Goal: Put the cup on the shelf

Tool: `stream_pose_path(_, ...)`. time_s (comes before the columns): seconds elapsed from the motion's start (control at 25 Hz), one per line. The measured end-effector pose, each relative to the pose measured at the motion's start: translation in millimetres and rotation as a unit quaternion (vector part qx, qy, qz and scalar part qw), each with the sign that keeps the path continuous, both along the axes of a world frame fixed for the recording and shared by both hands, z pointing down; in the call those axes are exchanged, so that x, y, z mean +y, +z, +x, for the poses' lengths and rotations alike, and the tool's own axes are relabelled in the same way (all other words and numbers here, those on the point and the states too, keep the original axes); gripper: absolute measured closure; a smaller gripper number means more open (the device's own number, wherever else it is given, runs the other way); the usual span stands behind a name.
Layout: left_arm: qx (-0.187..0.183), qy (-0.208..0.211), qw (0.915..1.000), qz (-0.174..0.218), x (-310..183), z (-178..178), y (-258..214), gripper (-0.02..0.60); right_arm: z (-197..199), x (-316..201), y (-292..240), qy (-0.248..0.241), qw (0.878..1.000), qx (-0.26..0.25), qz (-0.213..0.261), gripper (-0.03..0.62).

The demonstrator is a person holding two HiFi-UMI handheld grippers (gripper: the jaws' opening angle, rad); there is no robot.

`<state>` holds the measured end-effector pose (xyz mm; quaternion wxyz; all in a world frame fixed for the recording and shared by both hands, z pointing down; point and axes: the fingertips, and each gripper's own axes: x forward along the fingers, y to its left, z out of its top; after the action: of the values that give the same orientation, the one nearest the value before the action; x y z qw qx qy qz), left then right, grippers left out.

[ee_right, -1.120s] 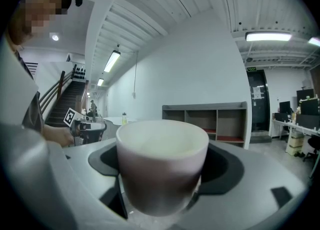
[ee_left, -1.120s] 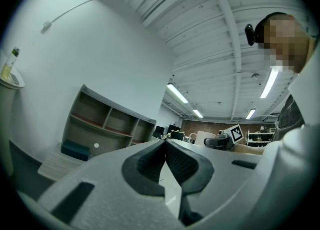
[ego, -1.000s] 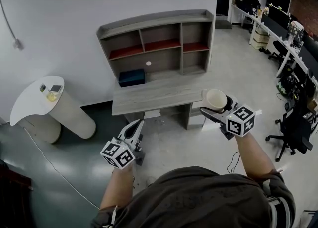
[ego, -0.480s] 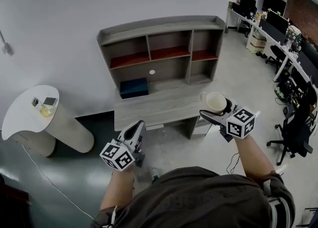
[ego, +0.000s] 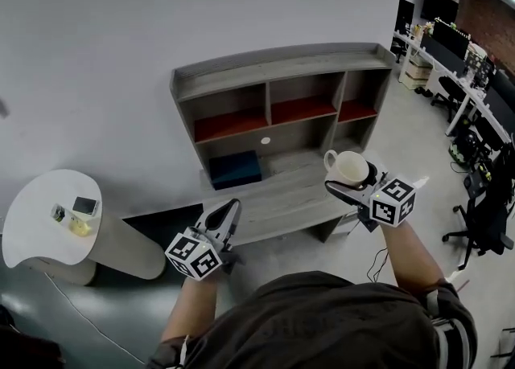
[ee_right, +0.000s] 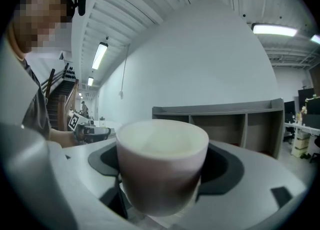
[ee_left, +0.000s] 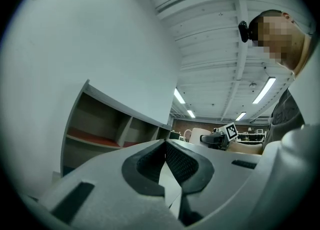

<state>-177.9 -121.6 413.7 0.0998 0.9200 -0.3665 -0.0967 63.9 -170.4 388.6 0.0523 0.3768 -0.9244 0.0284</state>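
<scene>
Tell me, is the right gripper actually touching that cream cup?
Touching. The right gripper view shows the right gripper closed on the cup, its jaws pressing against both sides.

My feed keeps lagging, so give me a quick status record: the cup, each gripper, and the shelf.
cup: white, upright, in the air in front of the shelf's right part, not yet on it
right gripper: shut on the cup, jaws wide around its body
left gripper: shut, nothing between the jaws, held low
shelf: stands on the desk against the wall; three upper compartments show nothing inside
blue box: in the shelf's lower left bay
</scene>
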Motion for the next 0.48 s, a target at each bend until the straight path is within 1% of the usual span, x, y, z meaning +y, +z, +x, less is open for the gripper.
stream_pose_path(0.12, -0.003, 0.009, 0.9999, -0.003, -28.9, -14.9, -1.1, 0.577, -12.8, -28.6, 1.7, 0.006, 1.000, -0.005, -0.005, 0.163)
stream_pose_path(0.28, -0.006, 0.014, 0.9999, -0.008, -62.8, -28.9, 0.0, 0.577, -18.8, -62.5, 7.8, 0.016, 1.000, -0.009, -0.011, 0.163)
stream_pose_path(0.48, -0.005, 0.007, 0.9999, -0.013, -98.8, -30.9, 2.4, 0.577, -17.3, -98.0, 13.3, 0.012, 1.000, -0.008, -0.019, 0.163)
